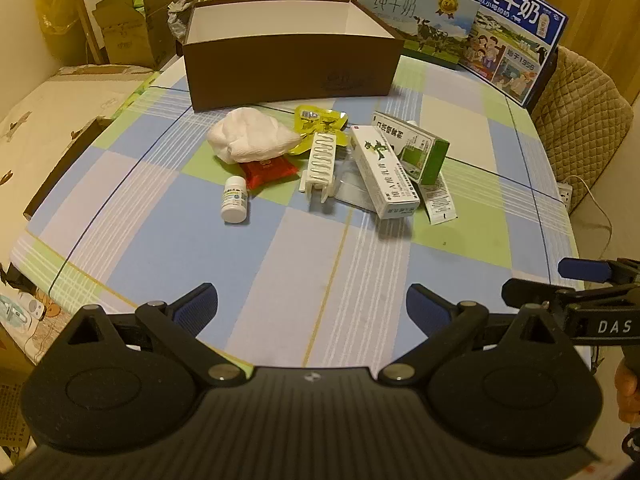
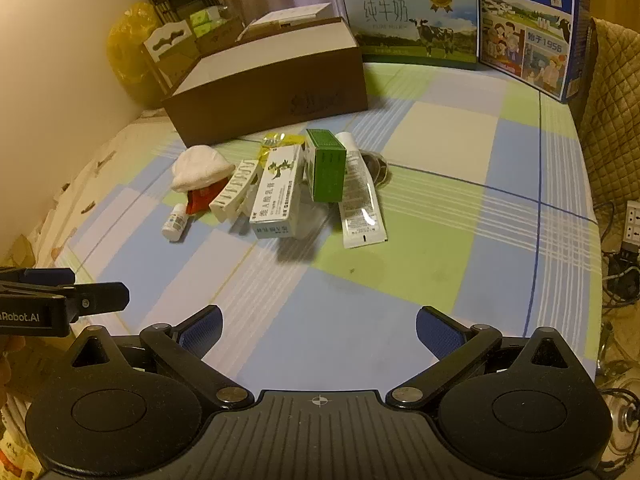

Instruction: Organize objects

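From the left wrist, the left gripper (image 1: 312,308) hangs over the checked tablecloth (image 1: 280,264) with jaws spread wide and nothing between them. The clutter lies well ahead of it: a white pill bottle (image 1: 235,199) slightly left, a long white medicine box (image 1: 383,172) slightly right, the brown cardboard box (image 1: 292,68) beyond (open-topped).

From the right wrist, the right gripper (image 2: 319,330) is likewise spread and empty. The medicine box (image 2: 277,194) lies ahead, slightly left; a green carton (image 2: 326,166) stands just beyond it beside a white tube (image 2: 358,200).

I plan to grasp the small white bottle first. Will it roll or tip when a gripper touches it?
The small white bottle lies on its side, so a push across its round body would probably roll it. It looks like light plastic, likely to skid. It lies apart from the red packet, leaving finger room.
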